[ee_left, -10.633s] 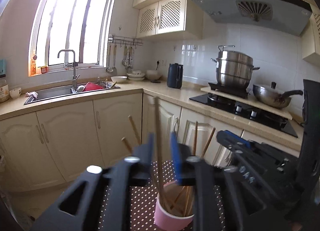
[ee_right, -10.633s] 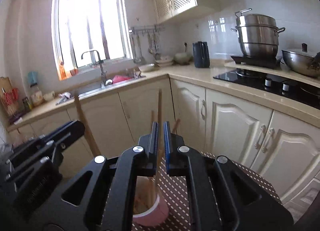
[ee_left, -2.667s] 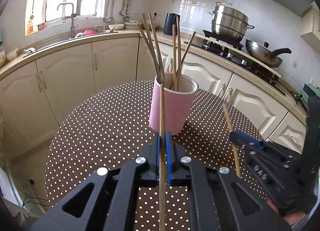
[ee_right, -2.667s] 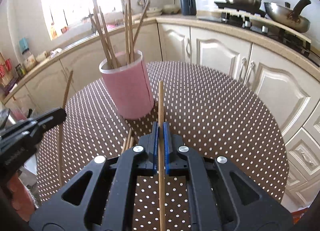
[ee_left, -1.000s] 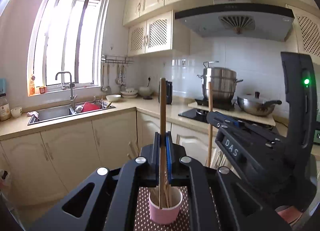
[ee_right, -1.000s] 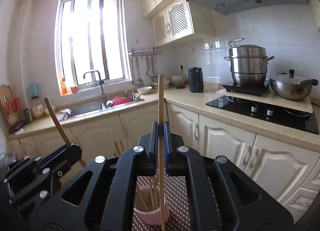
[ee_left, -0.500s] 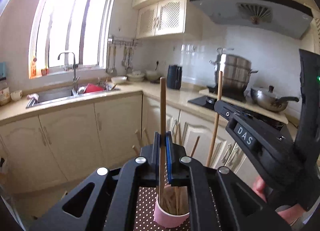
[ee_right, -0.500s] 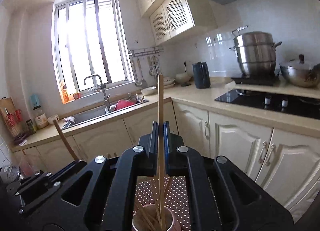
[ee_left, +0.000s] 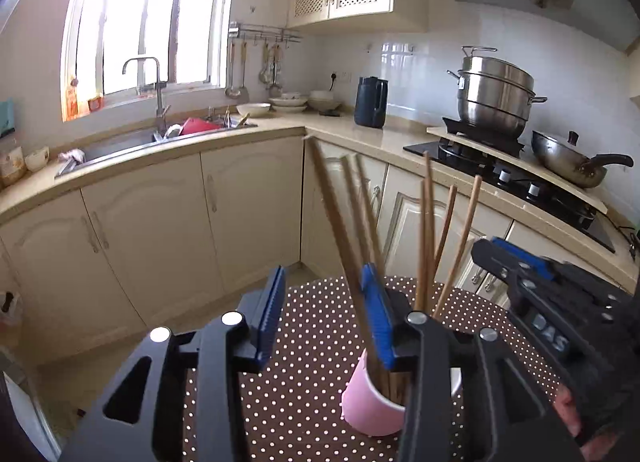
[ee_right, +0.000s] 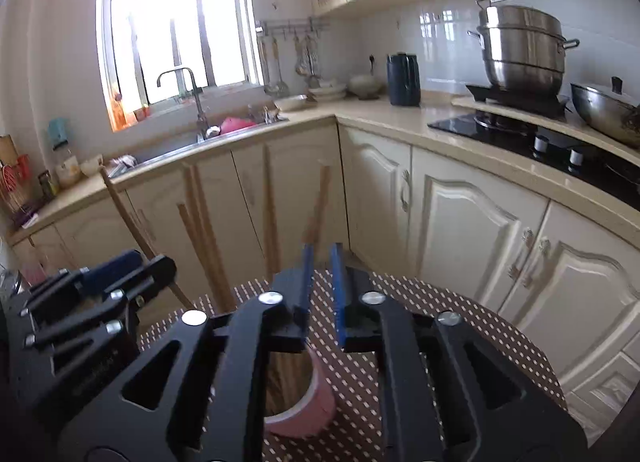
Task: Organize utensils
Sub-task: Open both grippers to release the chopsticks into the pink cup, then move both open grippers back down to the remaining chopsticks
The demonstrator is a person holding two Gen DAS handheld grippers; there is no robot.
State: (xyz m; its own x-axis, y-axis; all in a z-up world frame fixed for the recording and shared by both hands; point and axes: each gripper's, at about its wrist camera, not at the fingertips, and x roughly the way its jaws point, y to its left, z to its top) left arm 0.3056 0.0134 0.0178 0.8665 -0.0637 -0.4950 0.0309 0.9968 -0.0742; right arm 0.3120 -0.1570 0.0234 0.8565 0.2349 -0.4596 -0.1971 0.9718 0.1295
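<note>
A pink cup (ee_left: 370, 408) stands on the round brown polka-dot table (ee_left: 316, 362) and holds several wooden chopsticks (ee_left: 428, 229) that lean outward. My left gripper (ee_left: 326, 320) is open just above the cup; one chopstick (ee_left: 340, 234) crosses in front of its right blue pad, not gripped. My right gripper (ee_right: 320, 294) is open a little, empty, right above the same cup (ee_right: 308, 402), whose chopsticks (ee_right: 208, 246) rise behind its fingers. Each gripper shows at the edge of the other's view.
Cream kitchen cabinets (ee_left: 248, 213) curve behind the table. A sink with a tap (ee_left: 156, 101) is at the left. A dark kettle (ee_left: 372, 101), a steel pot (ee_left: 496, 97) and a wok (ee_left: 568, 157) stand on the counter and hob at the right.
Both grippers have opened and let go of their chopsticks, which now stand in the pink cup. Both have come lower, close over the cup.
</note>
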